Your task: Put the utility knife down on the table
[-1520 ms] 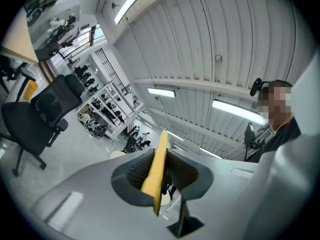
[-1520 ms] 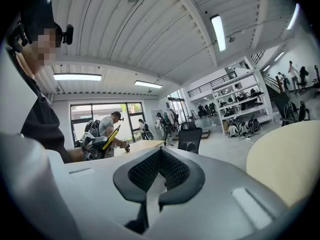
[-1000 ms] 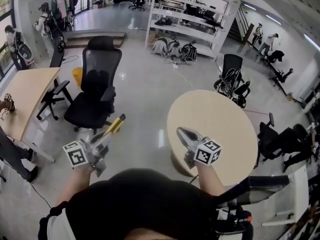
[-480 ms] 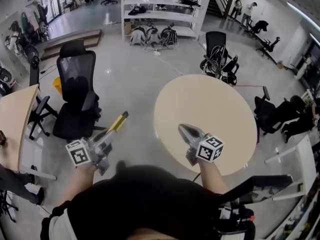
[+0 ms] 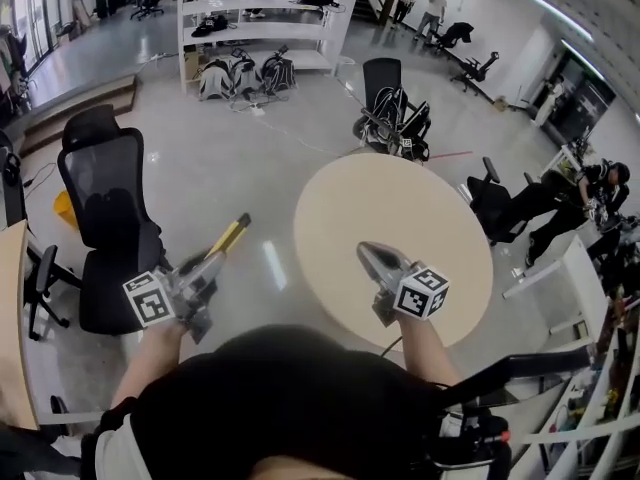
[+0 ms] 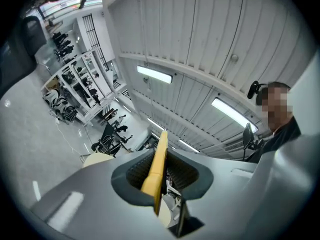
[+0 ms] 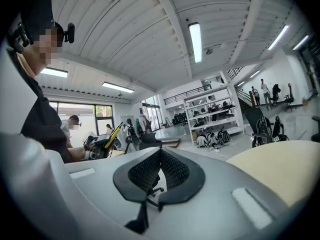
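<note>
You are standing on a glossy grey floor (image 5: 280,138), a black mesh chair (image 5: 100,183) sitting left, white shelving (image 5: 250,3) beyond, strip lights (image 7: 195,41) glowing overhead.

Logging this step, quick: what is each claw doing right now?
Left claw: closed on the yellow knife.
Right claw: closed, nothing in it.
</note>
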{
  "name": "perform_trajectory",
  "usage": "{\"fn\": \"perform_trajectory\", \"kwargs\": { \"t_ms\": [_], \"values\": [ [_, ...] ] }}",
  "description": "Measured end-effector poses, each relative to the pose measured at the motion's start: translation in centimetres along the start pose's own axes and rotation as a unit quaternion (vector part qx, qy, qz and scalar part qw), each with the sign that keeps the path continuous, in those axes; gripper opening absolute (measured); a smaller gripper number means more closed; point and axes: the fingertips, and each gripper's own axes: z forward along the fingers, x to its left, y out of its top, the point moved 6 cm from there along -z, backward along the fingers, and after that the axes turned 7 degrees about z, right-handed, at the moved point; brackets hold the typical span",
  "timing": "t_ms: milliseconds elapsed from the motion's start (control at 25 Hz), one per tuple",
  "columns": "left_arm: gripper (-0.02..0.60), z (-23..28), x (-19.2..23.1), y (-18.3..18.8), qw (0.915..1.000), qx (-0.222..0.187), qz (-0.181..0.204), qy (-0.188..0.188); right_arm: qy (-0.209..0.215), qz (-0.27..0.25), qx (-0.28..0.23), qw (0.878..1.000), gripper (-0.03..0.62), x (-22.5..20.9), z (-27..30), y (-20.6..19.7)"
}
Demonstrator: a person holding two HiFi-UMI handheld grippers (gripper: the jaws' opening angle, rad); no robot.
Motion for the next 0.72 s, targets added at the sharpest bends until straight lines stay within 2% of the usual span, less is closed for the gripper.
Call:
{"fn": "perform_trajectory", "kwargs": {
  "t_ms": [200, 360, 560, 720],
  "values": [
    [0.074, -0.1, 6.4, 2.6, 0.9997, 0.013, -0.013, -0.013, -0.035, -0.001, -0.010, 0.999, 0.015, 0.3, 3.9, 1.1],
    [0.074, 2.7, 9.3, 3.3, 0.9985, 0.031, -0.021, -0.041, -0.062, 0.003, -0.017, 0.998, 0.015, -0.5, 4.8, 1.3],
    [0.074, 8.8, 8.2, 2.6, 0.9963, 0.042, -0.019, -0.073, -0.087, 0.000, -0.032, 0.996, 0.015, -3.3, 0.8, 2.7],
    [0.074, 12.8, 6.1, 1.1, 0.9960, 0.038, -0.026, -0.076, -0.093, -0.001, -0.045, 0.995, 0.015, -5.7, -2.9, 3.7]
  ]
}}
